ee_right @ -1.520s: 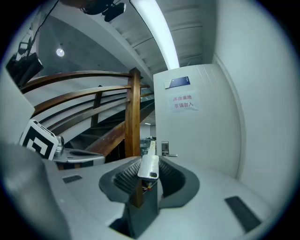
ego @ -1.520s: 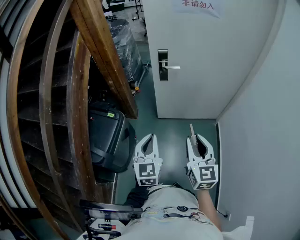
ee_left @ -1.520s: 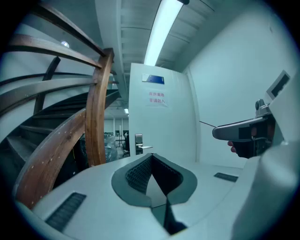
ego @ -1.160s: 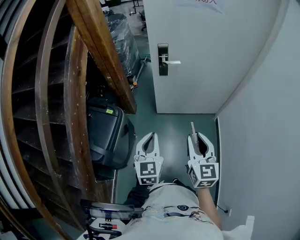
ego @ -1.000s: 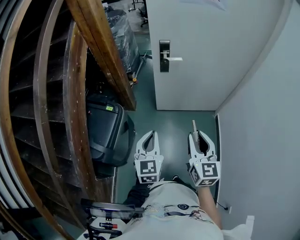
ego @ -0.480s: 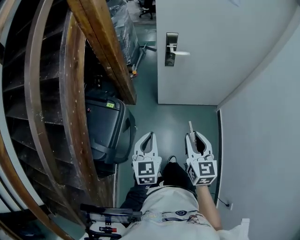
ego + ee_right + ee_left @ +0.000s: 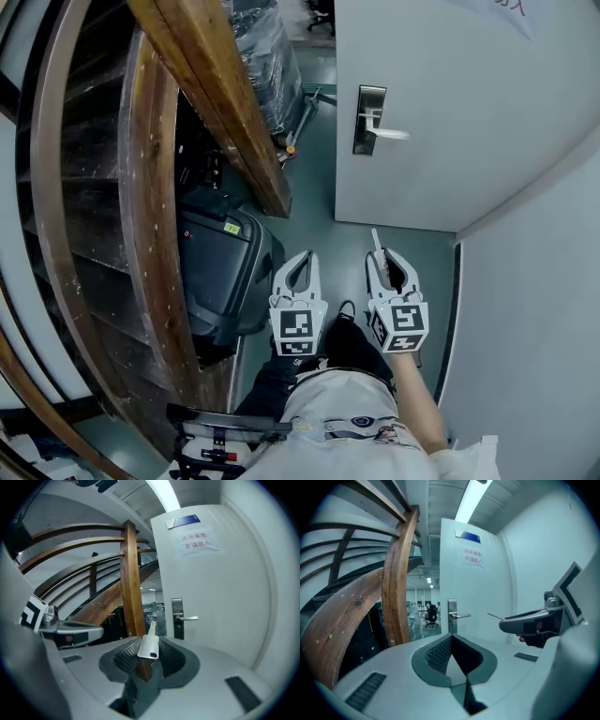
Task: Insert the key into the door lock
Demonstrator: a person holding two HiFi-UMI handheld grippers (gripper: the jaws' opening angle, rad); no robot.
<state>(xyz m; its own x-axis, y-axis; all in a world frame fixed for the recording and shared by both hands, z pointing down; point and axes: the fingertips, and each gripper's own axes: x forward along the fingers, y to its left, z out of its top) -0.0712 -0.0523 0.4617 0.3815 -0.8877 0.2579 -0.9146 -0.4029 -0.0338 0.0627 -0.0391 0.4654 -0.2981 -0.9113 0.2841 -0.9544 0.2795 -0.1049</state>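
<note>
Found right gripper (image 7: 384, 264) clamped on key (image 7: 376, 242), blade pointed toward door lock (image 7: 369, 120) and well apart from it. Noted left gripper (image 7: 304, 257) closed on nothing, just beside right gripper.

Silver key (image 7: 150, 641) sits pinched in the right gripper (image 7: 384, 258), blade aimed forward; door lock (image 7: 369, 120) well ahead, lever horizontal.
</note>
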